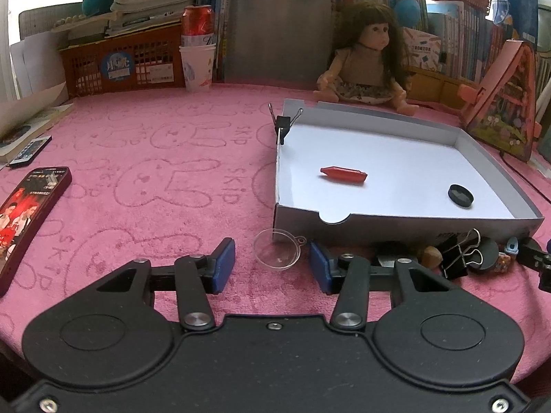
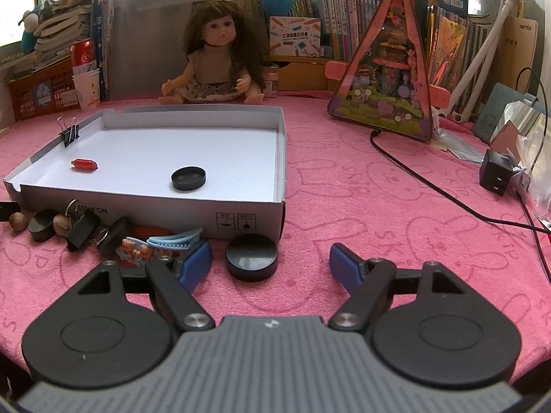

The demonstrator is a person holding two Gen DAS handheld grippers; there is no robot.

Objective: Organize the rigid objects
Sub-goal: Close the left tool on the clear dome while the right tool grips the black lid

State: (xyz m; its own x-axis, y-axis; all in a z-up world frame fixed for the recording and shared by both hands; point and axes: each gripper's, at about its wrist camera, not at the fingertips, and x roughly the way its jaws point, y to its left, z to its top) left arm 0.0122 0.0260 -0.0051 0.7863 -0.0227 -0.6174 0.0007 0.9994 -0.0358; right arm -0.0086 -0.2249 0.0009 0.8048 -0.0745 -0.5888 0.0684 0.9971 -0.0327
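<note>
A shallow white cardboard tray [image 1: 406,222] [image 2: 248,216] lies on the pink cloth. In it are a red capsule [image 1: 343,174] [image 2: 84,165] and a black round cap [image 1: 460,196] [image 2: 188,178]; a black binder clip [image 1: 283,124] [image 2: 70,134] grips its left wall. My left gripper [image 1: 272,266] is open, and a clear plastic half-sphere [image 1: 277,254] lies between its fingertips on the cloth. My right gripper [image 2: 270,263] is open, with a black round cap [image 2: 251,257] on the cloth between its fingers, nearer the left one.
Loose items lie along the tray's front wall: binder clips [image 1: 459,258] [image 2: 82,230], nuts [image 2: 17,221], black caps [image 2: 113,235], a blue hair clip [image 2: 174,239]. A phone [image 1: 27,216] lies at left. A doll [image 2: 215,58], toy house [image 2: 385,79], cable [image 2: 430,189] and charger [image 2: 496,175] stand behind.
</note>
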